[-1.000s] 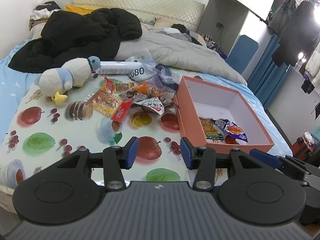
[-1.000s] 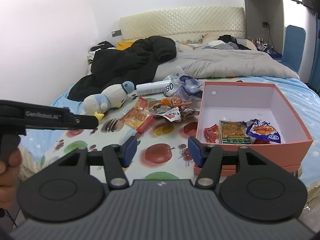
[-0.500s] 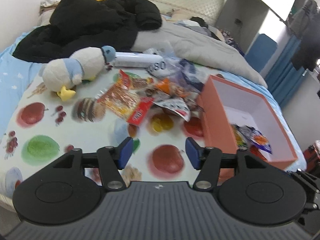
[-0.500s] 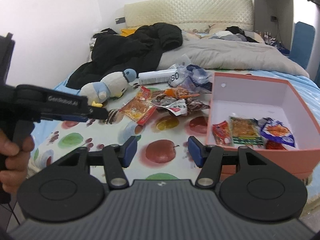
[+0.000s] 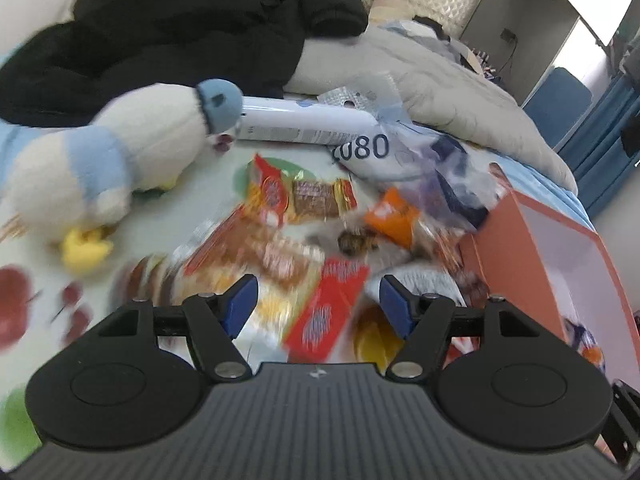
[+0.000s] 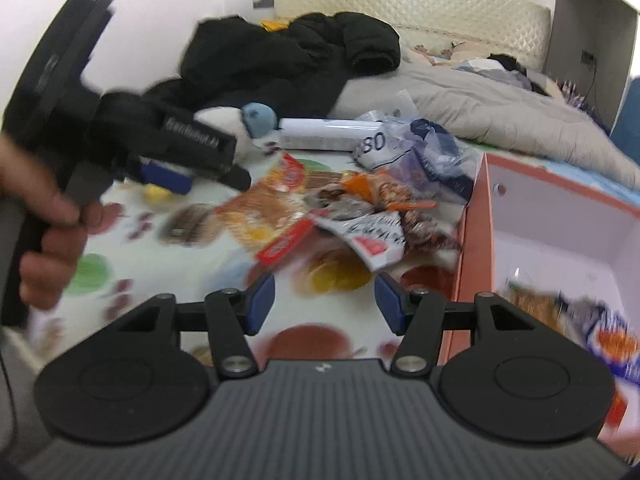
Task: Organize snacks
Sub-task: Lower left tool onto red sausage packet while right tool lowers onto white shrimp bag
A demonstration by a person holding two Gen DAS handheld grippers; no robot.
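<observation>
A pile of snack packets (image 5: 312, 220) lies on the fruit-print sheet, left of an orange box (image 5: 512, 256) with a white inside. A red packet (image 5: 328, 312) lies between the jaws of my left gripper (image 5: 318, 304), which is open and just above the pile. My right gripper (image 6: 324, 300) is open and empty, near the front of the sheet. In the right wrist view the snack pile (image 6: 340, 208) lies ahead, the orange box (image 6: 476, 240) to the right holds several packets (image 6: 560, 312), and my left gripper (image 6: 188, 160) hovers at the left.
A white and blue plush bird (image 5: 100, 164) lies left of the pile. A white tube (image 5: 304, 124) and a crumpled plastic bag (image 5: 400, 148) lie behind it. A black jacket (image 5: 180, 32) and a grey duvet (image 5: 460, 92) cover the far bed.
My left gripper has moved forward and down to the snack pile and opened wider. My right gripper has moved forward a little. Both views are motion-blurred now.
</observation>
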